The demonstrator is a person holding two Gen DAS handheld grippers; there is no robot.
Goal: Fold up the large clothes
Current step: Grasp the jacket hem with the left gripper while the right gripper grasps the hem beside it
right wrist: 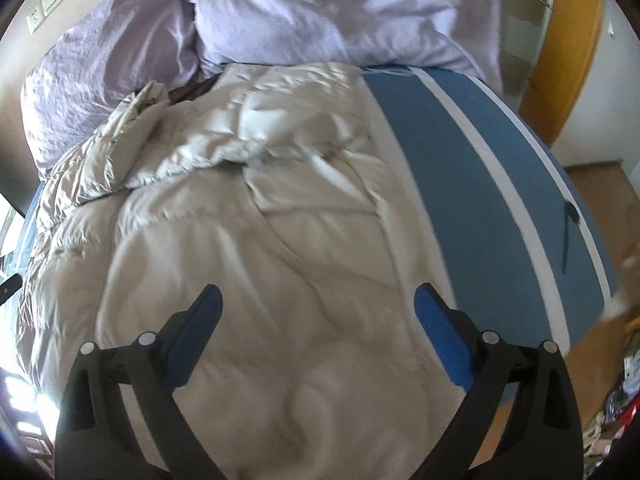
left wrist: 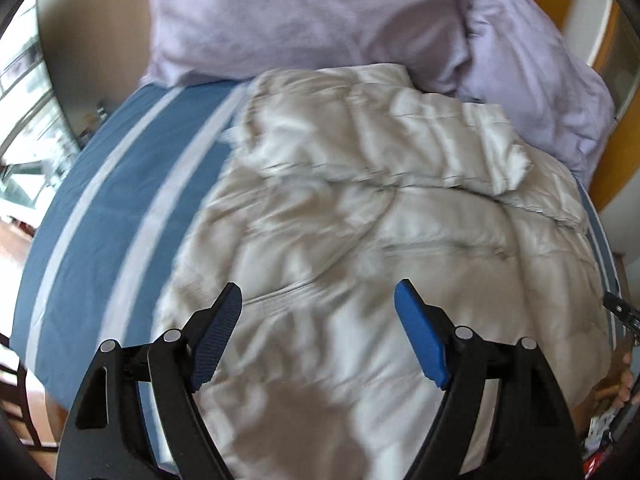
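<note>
Blue bedding with pale stripes covers the bed (left wrist: 100, 208) under both of my cameras, and a pale quilted down coat (left wrist: 360, 240) lies spread across it.

My left gripper (left wrist: 318, 300) hangs above the coat's lower half with its jaws spread wide and nothing between them — the blue pads (left wrist: 420, 336) are clear of the fabric. My right gripper (right wrist: 316, 304) does the same in its own view: jaws wide apart, nothing clamped, the coat's smooth pale panel showing through the gap. Neither tool has hold of anything.

Moving outward, the coat (right wrist: 224, 220) fills the middle of both pictures. From the left camera, a sleeve or flap (left wrist: 460, 148) is folded over the upper part of the coat, with a zip line (left wrist: 440, 248) running crosswise below it. From the right camera, the coat's bunched, shinier folds (right wrist: 100, 152) pile up at the left side, while its right edge lies just beside a white stripe of the bedding (right wrist: 500, 184).

Beyond the coat, at the head of the bed, two lilac pillows (left wrist: 300, 20) are heaped against the wall, touching the coat's far edge. A dark slim object (right wrist: 568, 236) lies on the blue cover well to the right of the coat — I cannot tell what it is. Orange-brown woodwork (right wrist: 568, 40) stands at the far right.
</note>
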